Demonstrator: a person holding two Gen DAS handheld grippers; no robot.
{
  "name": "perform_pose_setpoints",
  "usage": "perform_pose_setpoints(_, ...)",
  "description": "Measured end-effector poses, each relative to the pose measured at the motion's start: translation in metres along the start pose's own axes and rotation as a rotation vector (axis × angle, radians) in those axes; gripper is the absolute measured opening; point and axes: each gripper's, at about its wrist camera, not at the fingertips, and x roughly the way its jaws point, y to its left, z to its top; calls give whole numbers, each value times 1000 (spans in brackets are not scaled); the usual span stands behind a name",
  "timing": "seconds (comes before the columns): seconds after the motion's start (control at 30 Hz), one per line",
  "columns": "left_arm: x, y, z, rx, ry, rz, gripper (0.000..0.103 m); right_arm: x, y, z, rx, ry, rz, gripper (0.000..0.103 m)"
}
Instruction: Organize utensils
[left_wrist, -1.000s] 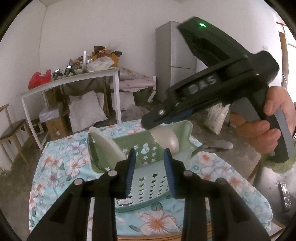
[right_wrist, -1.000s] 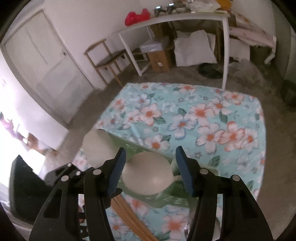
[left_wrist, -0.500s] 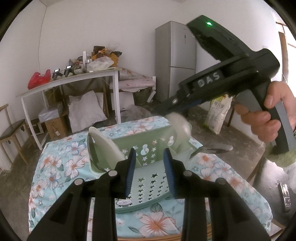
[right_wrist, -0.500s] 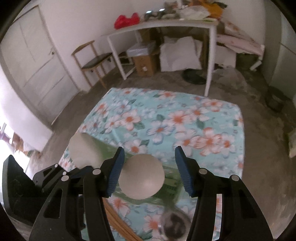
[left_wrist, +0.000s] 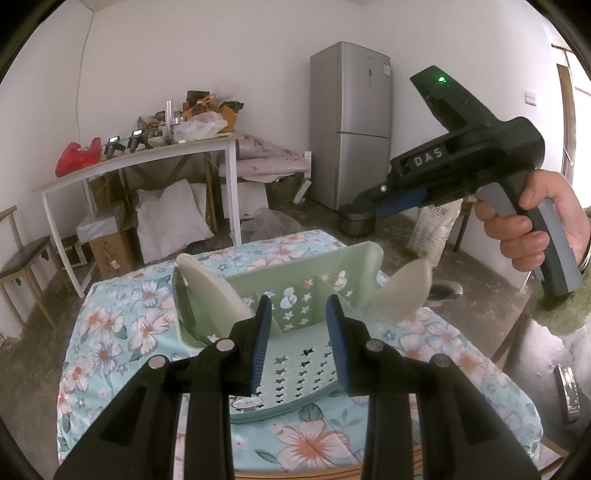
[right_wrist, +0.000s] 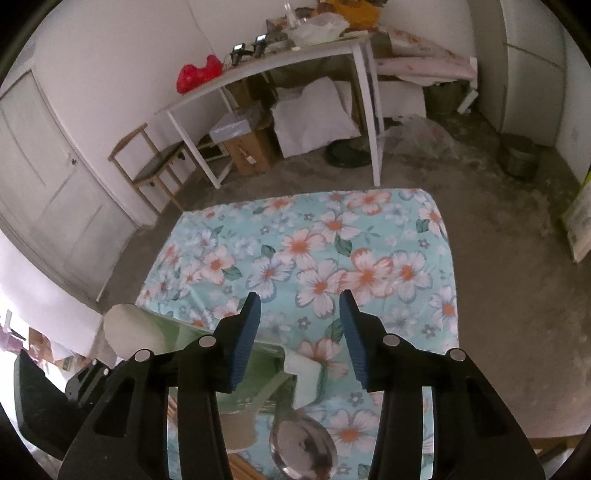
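Left claw: your left claw (left_wrist: 299, 343) hovers low over the near half of the green basket (left_wrist: 295, 373). Its pads stand at a narrow gap with nothing visibly pinched, probably parked there to steady the basket or to wait its turn.

Right claw: your right claw (right_wrist: 299, 339) is up and off to the right of the left one, in your hand (left_wrist: 528, 229). Its jaws have just been closing and nothing is between them, only flowered tablecloth (right_wrist: 332, 258) beyond the pads, so it looks free of its load.

First white scoop: the first white scoop (left_wrist: 207, 284) sits ahead and left of the left claw. It leans in the basket's left compartment, head up, which looks like a finished placement.

Second white scoop: the second white scoop (left_wrist: 402, 291) is ahead and right of the left claw, at the basket's right wall (badly blurred). I judge it the piece just handled.

Metal ladle: the metal ladle (right_wrist: 303, 452) is below and slightly behind the right claw's pads, on the cloth beside the basket corner. It is likely the next piece to sort.

Hard to make out: you cannot tell whether the blurred scoop rests inside the right compartment or against its outside. The ladle's handle is hidden behind the claw's fingers. The basket's near rim is covered by the left claw, so contact there is unclear.
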Motion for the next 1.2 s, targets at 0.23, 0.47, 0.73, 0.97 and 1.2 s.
perform_pose_setpoints(0.23,-7,7,0,-8,-26,-10,30,-21,-3,-3,16,-62,30,43)
perform_pose_setpoints(0.47,-29,14,0,-28,-67,-12,30,-51,-1,-27,38,-146,59,45)
perform_pose_setpoints(0.73,-73,32,-10,-107,-120,4,30,-98,7,-79,54,-328,105,52)
perform_pose_setpoints(0.97,-96,49,-49,-189,-22,8,30,-103,24,-140,-6,-332,117,55)
perform_pose_setpoints(1.2,-94,45,-95,-276,120,-24,31,-41,36,-184,68,-93,148,55)
